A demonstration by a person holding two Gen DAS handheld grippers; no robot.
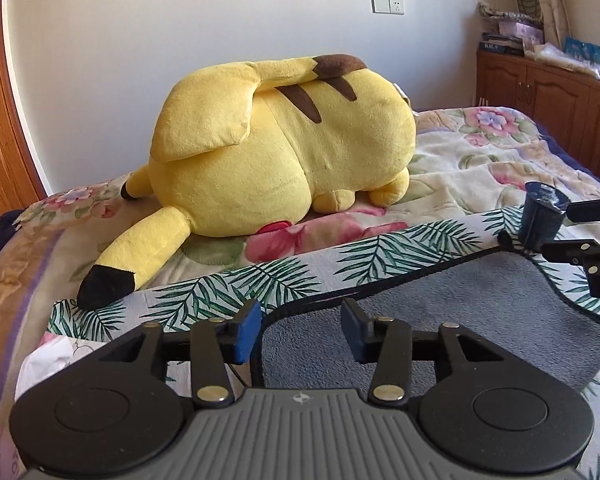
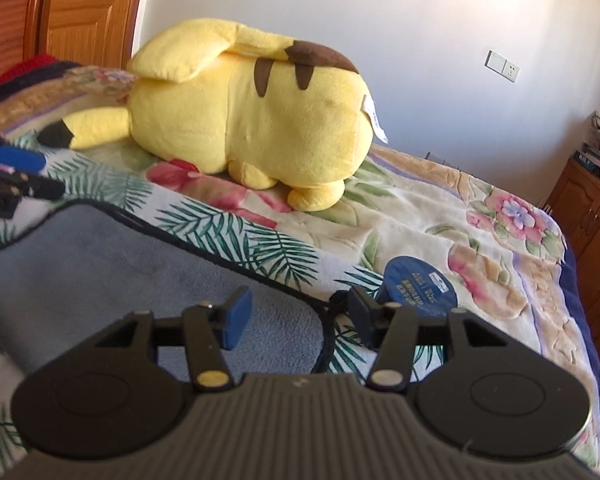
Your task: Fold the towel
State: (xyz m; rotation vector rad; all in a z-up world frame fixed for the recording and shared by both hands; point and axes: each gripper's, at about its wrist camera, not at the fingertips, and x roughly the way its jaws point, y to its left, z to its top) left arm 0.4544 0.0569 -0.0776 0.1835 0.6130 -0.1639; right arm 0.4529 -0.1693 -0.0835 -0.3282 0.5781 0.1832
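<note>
The grey towel (image 1: 440,320) lies flat on a cloth with green palm leaves (image 1: 260,284), which is spread on the flowered blanket (image 1: 480,168) of the bed. The towel has a dark sewn border, and its corners are rounded.

The left gripper (image 1: 300,330) is at the towel's left far corner. Its jaws are spread, with the dark border passing between them, and they pinch nothing. The right gripper (image 2: 298,316) is at the right far corner, also with spread jaws; the border curves between the two blue pads (image 2: 236,320) and nothing is held.

A dark blue cup (image 2: 420,286) with a printed lid stands on the leaf cloth just beside the right far corner, very near the right finger of the right gripper. In the left wrist view it (image 1: 540,216) is seen standing just behind the tips of the right gripper (image 1: 560,228).

Farther away, a big yellow plush toy (image 1: 284,148) lies on the blanket, well apart from the towel's far edge; a band of leaf cloth and blanket is between them. Right of the cup, the blanket is bare up to the bed's dark blue edge (image 2: 580,300). A wooden cabinet (image 1: 548,100) stands beyond the bed on the right.
</note>
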